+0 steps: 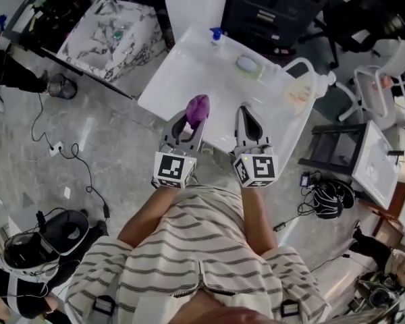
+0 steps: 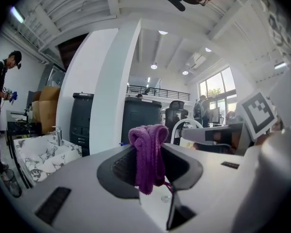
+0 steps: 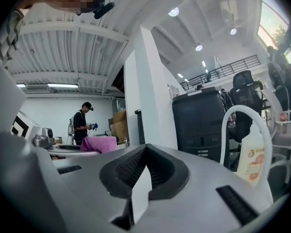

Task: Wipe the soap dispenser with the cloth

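Just beyond the striped shirt (image 1: 189,235), the left gripper (image 1: 189,125) is pinching the purple cloth (image 1: 198,108), while the right gripper (image 1: 248,117) is sitting closed and empty. The soap dispenser (image 1: 217,36) is standing at twelve o'clock on the white table (image 1: 182,79). With no second grip bracing it, wiping is likely to tip it.

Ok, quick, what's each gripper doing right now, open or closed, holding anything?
Left gripper: closed on the purple cloth.
Right gripper: closed, nothing between its jaws.
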Tool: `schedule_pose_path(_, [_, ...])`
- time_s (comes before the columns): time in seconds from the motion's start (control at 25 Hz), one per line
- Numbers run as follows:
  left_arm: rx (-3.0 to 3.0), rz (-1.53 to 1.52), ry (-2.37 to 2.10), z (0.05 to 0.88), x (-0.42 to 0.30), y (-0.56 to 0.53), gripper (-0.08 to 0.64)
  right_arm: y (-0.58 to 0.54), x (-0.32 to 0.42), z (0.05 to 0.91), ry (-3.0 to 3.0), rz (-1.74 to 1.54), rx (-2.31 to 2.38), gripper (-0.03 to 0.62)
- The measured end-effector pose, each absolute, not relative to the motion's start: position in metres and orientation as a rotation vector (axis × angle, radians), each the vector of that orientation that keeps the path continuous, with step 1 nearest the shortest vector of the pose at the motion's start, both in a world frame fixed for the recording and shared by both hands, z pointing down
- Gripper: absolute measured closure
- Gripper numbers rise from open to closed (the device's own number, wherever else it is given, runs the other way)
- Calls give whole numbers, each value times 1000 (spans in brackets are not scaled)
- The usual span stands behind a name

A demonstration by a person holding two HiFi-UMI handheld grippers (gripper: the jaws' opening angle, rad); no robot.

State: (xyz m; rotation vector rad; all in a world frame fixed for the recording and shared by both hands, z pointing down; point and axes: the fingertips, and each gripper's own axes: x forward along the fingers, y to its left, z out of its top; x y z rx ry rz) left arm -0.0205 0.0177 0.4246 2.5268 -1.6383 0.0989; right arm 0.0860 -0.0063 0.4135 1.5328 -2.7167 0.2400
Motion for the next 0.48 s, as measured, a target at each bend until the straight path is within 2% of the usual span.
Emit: schedule_pose_path(0.48, [2437,165,-1665,445,-33,-98,440,-131,62,449,-2682,310,1465,584])
